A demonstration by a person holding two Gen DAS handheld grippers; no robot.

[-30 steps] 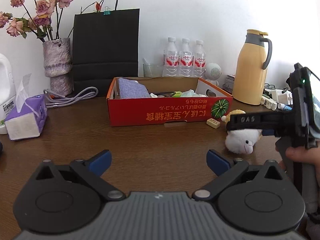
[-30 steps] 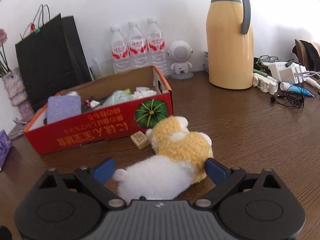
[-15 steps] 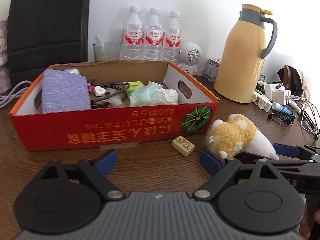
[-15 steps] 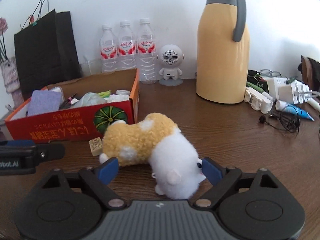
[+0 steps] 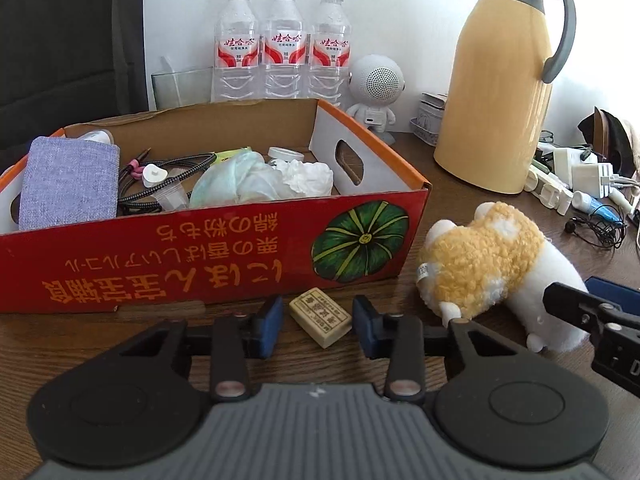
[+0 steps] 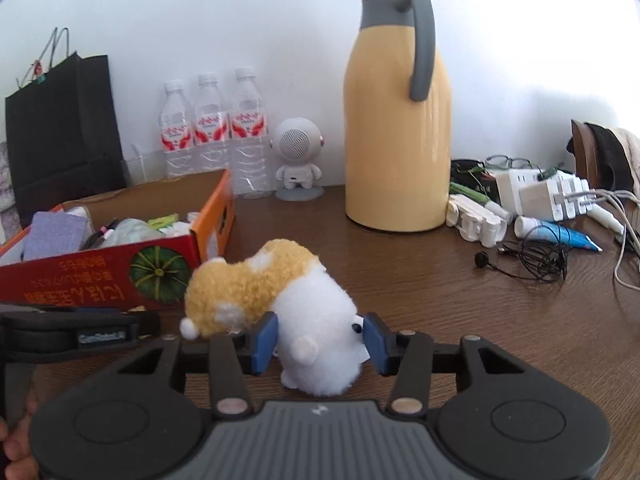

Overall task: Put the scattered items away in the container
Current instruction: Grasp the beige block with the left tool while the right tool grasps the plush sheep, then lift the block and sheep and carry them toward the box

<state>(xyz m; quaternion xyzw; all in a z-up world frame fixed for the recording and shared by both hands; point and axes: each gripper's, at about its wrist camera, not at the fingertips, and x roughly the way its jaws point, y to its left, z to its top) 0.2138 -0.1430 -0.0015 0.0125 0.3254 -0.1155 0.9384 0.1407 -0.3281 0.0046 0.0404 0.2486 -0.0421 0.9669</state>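
A red cardboard box [image 5: 200, 256] [image 6: 92, 276] holds a purple pouch, cables and crumpled tissue. A small cream tile [image 5: 320, 316] lies on the table in front of it, between the blue pads of my left gripper [image 5: 318, 325]; small gaps show on both sides. A yellow and white plush toy [image 5: 484, 264] [image 6: 288, 292] lies to the box's right. My right gripper [image 6: 318, 338] has its pads against the plush's white end and also shows in the left wrist view [image 5: 592, 312].
A yellow thermos jug [image 6: 396, 120], three water bottles [image 5: 280, 48], a white robot speaker [image 6: 298, 160] and a black bag [image 6: 60, 128] stand along the wall. Chargers, a blue tube and tangled earphones [image 6: 532, 256] lie at the right.
Both grippers narrowed their jaws. The left moved forward and down around the cream tile. The right closed in on the plush's white end, which turned slightly.
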